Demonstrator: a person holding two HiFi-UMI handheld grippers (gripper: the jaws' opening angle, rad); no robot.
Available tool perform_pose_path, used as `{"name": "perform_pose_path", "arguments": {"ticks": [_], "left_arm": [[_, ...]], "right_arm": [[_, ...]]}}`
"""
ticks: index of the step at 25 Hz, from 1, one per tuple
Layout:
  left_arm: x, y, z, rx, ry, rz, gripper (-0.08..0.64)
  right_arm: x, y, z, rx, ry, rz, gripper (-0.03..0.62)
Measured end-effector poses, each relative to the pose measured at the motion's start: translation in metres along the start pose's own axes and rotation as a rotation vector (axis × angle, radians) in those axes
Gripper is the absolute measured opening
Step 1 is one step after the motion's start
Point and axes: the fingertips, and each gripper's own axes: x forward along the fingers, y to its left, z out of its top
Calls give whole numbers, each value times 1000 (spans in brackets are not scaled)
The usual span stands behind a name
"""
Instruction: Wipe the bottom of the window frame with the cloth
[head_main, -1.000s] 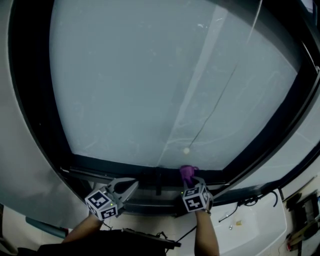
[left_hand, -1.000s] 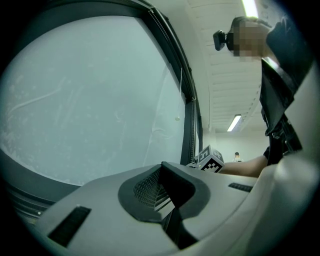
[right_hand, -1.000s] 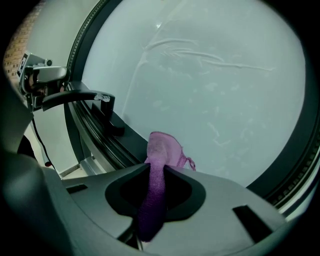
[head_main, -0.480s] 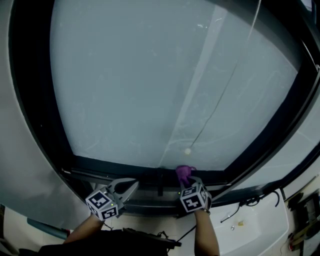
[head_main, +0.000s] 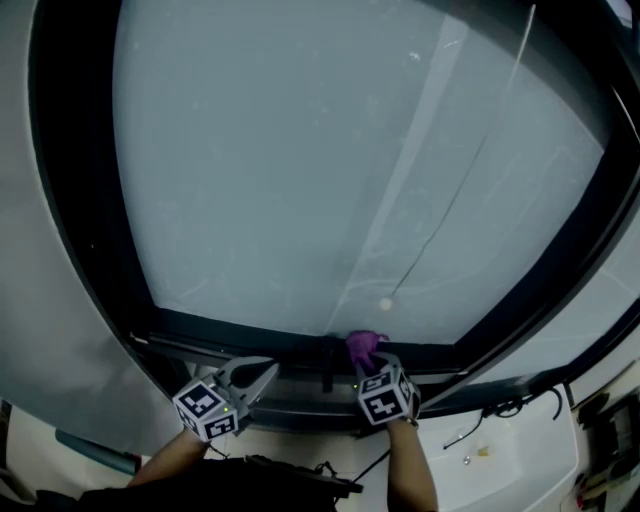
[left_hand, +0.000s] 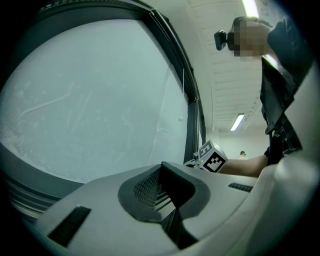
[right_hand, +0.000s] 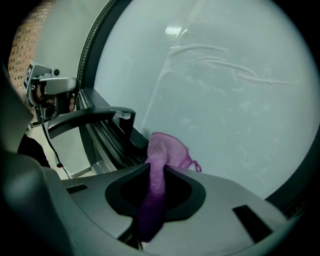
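Observation:
The purple cloth (head_main: 363, 346) is pressed against the dark bottom rail of the window frame (head_main: 240, 335), just under the frosted glass. My right gripper (head_main: 368, 362) is shut on it; in the right gripper view the cloth (right_hand: 159, 155) runs out between the jaws and bunches against the glass. My left gripper (head_main: 268, 370) hovers by the rail to the left of the window handle (head_main: 328, 362), touching nothing. Its jaws (left_hand: 162, 175) are closed together with nothing between them.
A blind cord with a small bead (head_main: 385, 303) hangs in front of the glass above the cloth. The black handle (right_hand: 90, 116) sticks out from the rail left of the cloth. A white ledge with cables (head_main: 500, 440) lies at the lower right.
My right gripper has slid the cloth a little to the left along the bottom rail, closer to the handle. The left gripper has stayed in place.

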Motion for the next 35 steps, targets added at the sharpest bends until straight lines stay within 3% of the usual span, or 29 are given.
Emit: {"name": "perform_pose_path", "arguments": {"ticks": [4, 26, 35], "left_arm": [[-7, 4, 0, -3, 4, 17, 0], [-27, 11, 5, 6, 3, 38, 1], [-34, 14, 3, 4, 21, 34, 2]], "right_arm": [[1, 10, 12, -33, -21, 29, 75], [-11, 33, 45, -161, -67, 18, 75], [-20, 51, 47, -170, -164, 34, 75]]}}
